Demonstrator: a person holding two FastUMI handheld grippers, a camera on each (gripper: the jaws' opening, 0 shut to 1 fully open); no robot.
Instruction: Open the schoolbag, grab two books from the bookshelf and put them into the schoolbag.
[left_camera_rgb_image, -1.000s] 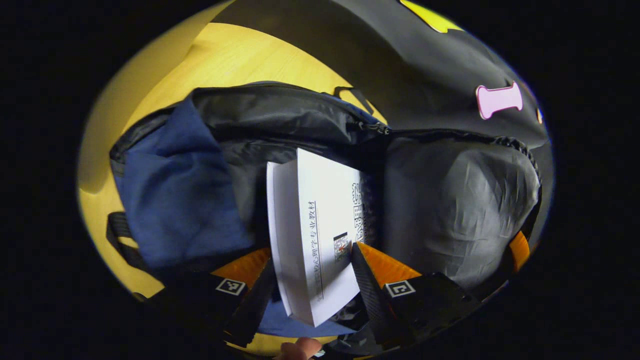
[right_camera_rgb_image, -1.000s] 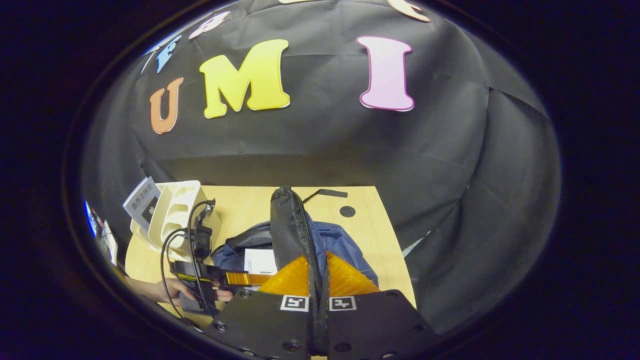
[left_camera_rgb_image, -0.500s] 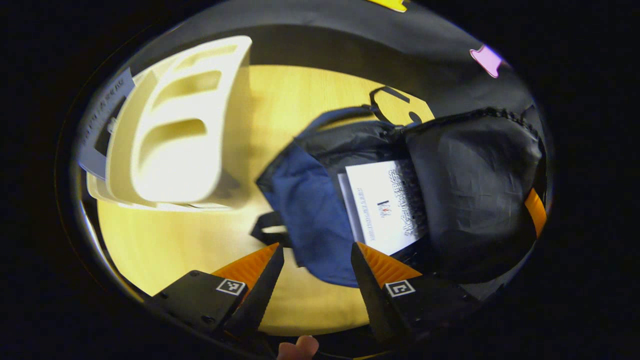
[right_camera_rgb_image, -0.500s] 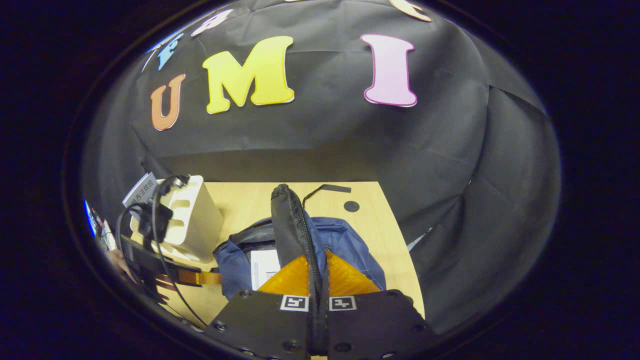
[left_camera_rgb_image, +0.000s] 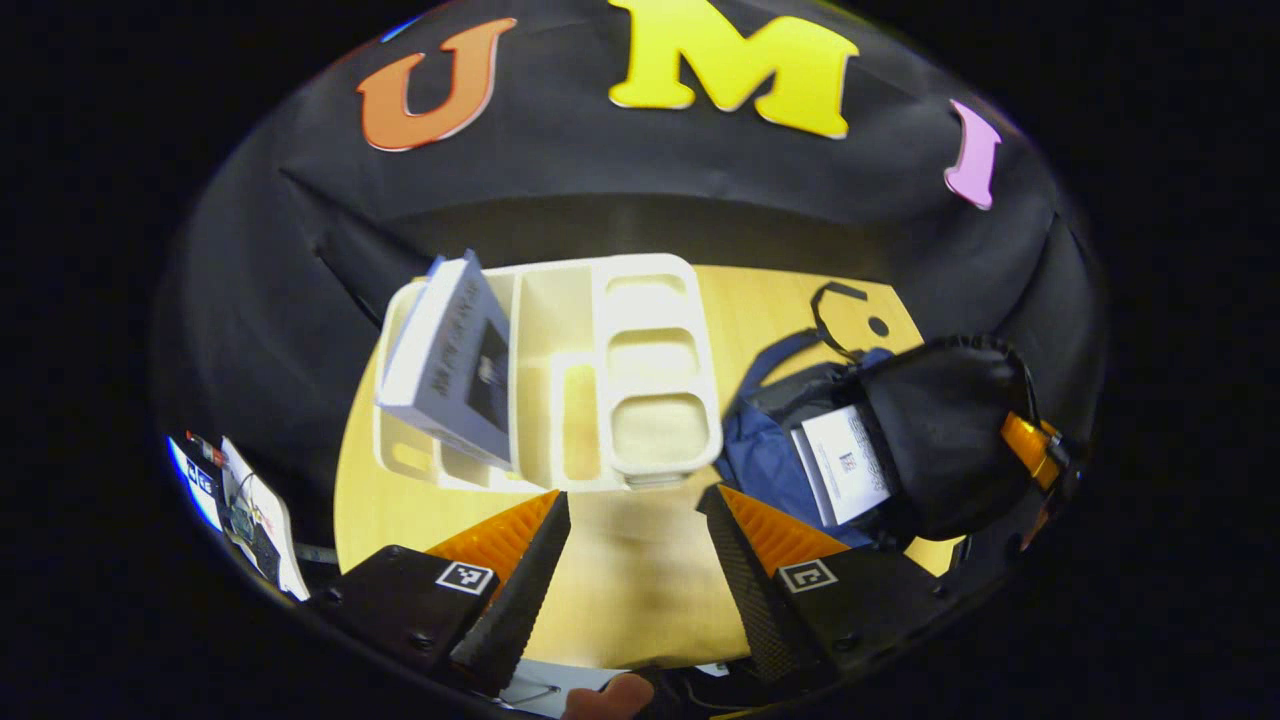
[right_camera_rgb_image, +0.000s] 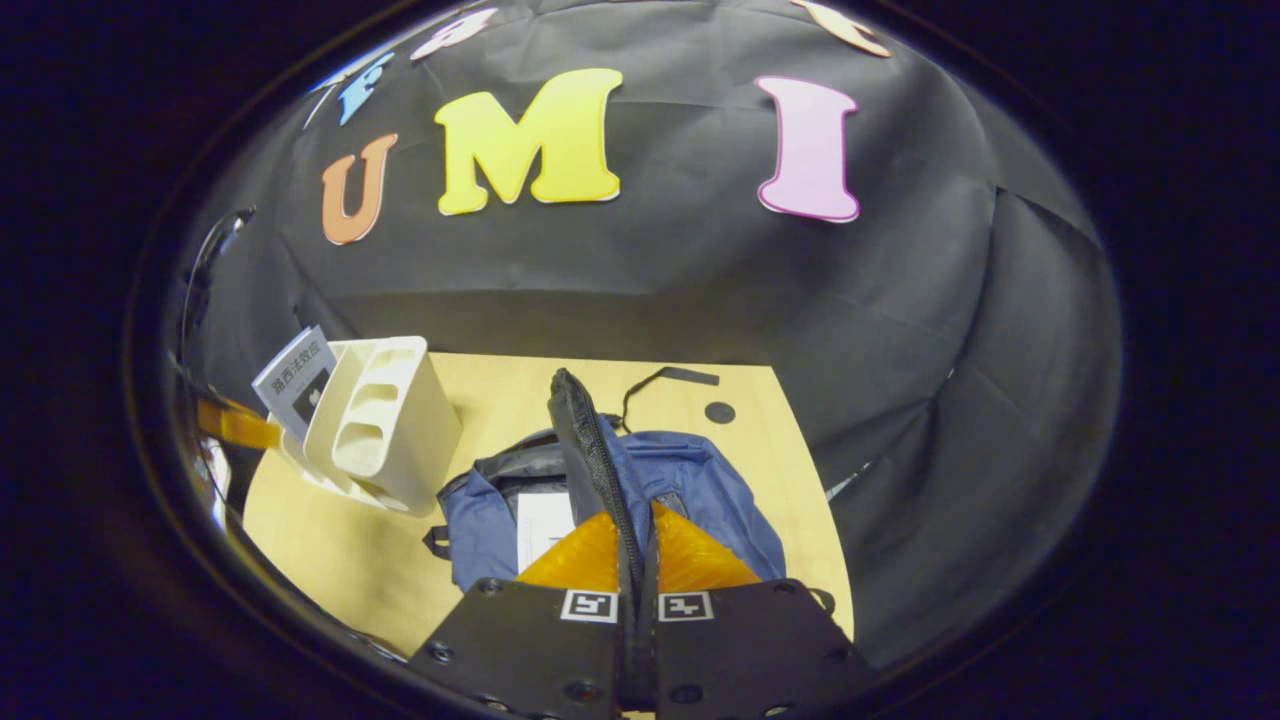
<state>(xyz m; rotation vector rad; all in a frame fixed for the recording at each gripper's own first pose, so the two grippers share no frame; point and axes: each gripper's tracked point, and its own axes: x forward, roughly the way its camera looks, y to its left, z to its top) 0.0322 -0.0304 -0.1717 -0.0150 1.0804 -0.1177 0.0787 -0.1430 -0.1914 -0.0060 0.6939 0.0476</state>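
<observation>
We see the blue schoolbag (right_camera_rgb_image: 700, 490) gaping, a white book (left_camera_rgb_image: 845, 465) inside; our right hand-held gripper (right_camera_rgb_image: 637, 560) pinches its black flap (right_camera_rgb_image: 590, 460), while the left hand-held gripper (left_camera_rgb_image: 630, 550) is wide open and empty.

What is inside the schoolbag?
A white book sticks out of the open schoolbag. The right gripper holds its flap up; deeper inside is hidden.

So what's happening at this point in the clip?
A person is packing a schoolbag on a wooden table. The right gripper is shut on the bag's flap, holding it up. One white book sits in the opening. The left gripper is open with nothing in it, facing the bookshelf, where a second book leans.
</observation>
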